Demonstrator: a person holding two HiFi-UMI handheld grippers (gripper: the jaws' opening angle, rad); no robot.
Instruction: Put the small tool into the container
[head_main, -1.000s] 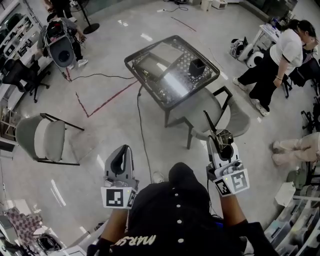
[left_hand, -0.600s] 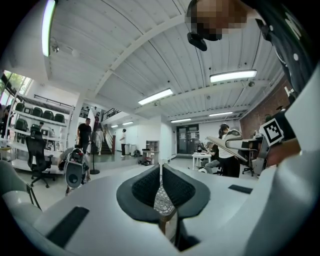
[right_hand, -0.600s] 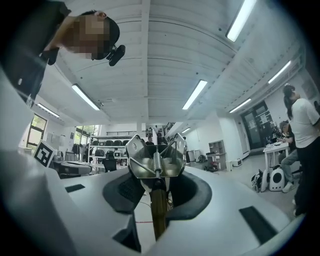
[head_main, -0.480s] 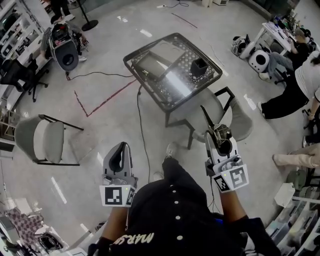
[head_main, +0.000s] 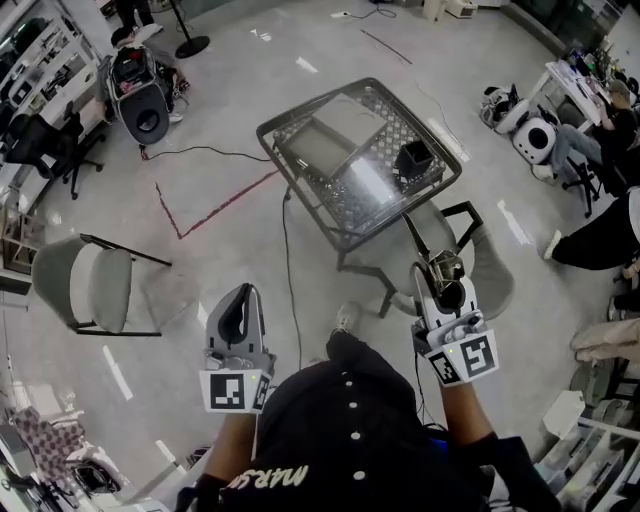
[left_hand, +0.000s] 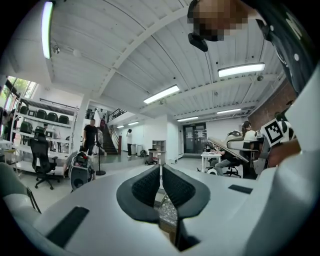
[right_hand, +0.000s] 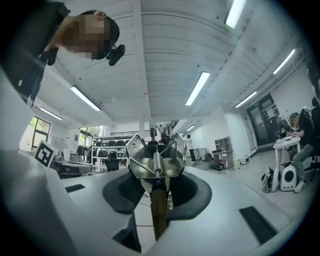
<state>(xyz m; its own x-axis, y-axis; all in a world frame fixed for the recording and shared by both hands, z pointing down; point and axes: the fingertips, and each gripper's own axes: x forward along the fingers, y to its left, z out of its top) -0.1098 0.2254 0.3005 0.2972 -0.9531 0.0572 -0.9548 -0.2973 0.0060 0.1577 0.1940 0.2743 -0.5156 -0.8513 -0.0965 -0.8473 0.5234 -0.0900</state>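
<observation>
The small tool (right_hand: 154, 167) is metal with a spring across its head and a brownish handle. My right gripper (right_hand: 157, 194) is shut on that handle, and the head sticks out past the pads. In the head view the right gripper (head_main: 441, 272) holds the tool (head_main: 420, 243) in the air, short of the table. The black open container (head_main: 415, 158) stands at the right side of the mesh-topped table (head_main: 300, 170). My left gripper (head_main: 238, 303) hangs at the lower left, well off the table. Its pads (left_hand: 150, 185) meet with nothing between them.
A flat grey panel (head_main: 328, 135) lies on the table's left half. A grey chair (head_main: 478, 262) stands at the table's near corner, another (head_main: 85, 285) at the far left. A black cable (head_main: 287, 255) and red tape (head_main: 215, 200) cross the floor. People sit at desks (head_main: 575, 85) to the right.
The table has slid a little right and nearer in the head view as the person steps forward. The standing person at the right has gone. Both grippers keep their places and grips.
</observation>
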